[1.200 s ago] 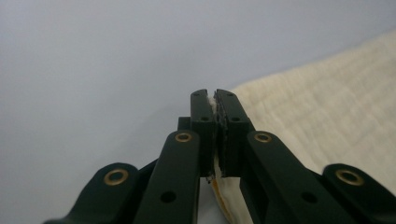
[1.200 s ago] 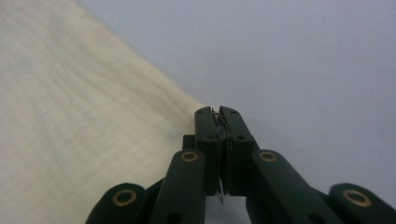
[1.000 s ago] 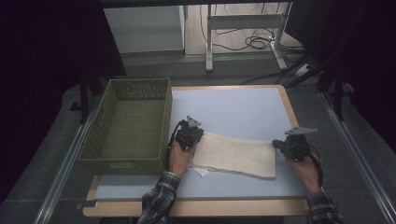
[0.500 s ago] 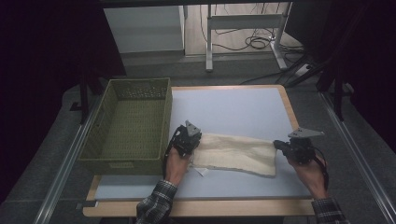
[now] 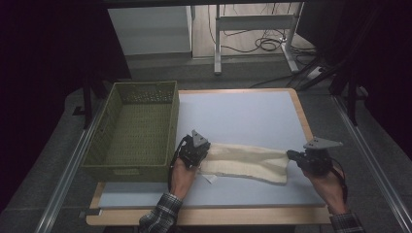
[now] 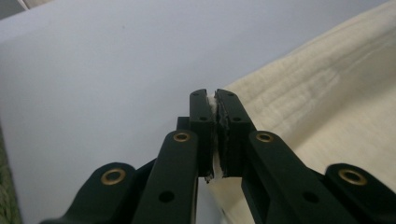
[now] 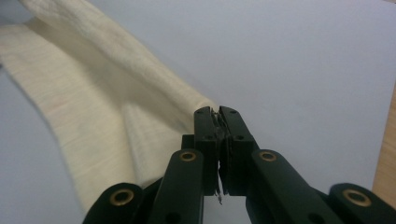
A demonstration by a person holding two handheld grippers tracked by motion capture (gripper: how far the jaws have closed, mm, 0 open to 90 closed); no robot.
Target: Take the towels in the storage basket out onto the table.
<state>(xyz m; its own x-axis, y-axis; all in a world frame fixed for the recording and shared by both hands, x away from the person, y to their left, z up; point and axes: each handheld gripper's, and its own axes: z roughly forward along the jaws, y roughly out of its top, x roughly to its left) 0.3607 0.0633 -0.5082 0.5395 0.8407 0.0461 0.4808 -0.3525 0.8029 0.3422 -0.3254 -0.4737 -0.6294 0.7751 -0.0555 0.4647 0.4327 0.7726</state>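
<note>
- Cloth (image 5: 245, 161) lies across the pale surface (image 5: 243, 116) in the high view, long axis left to right, stretched between left gripper (image 5: 195, 150) and right gripper (image 5: 295, 156), beside the green basket (image 5: 133, 128)
- Left gripper view: jaws pinch a cloth (image 6: 327, 93) edge; soft, light
- Right gripper view: jaws clamp a corner of the cloth (image 7: 93, 107); corners look the best hold

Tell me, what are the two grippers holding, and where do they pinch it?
Both hold the cream cloth. The left gripper pinches its left end, the right gripper its right end.
</note>
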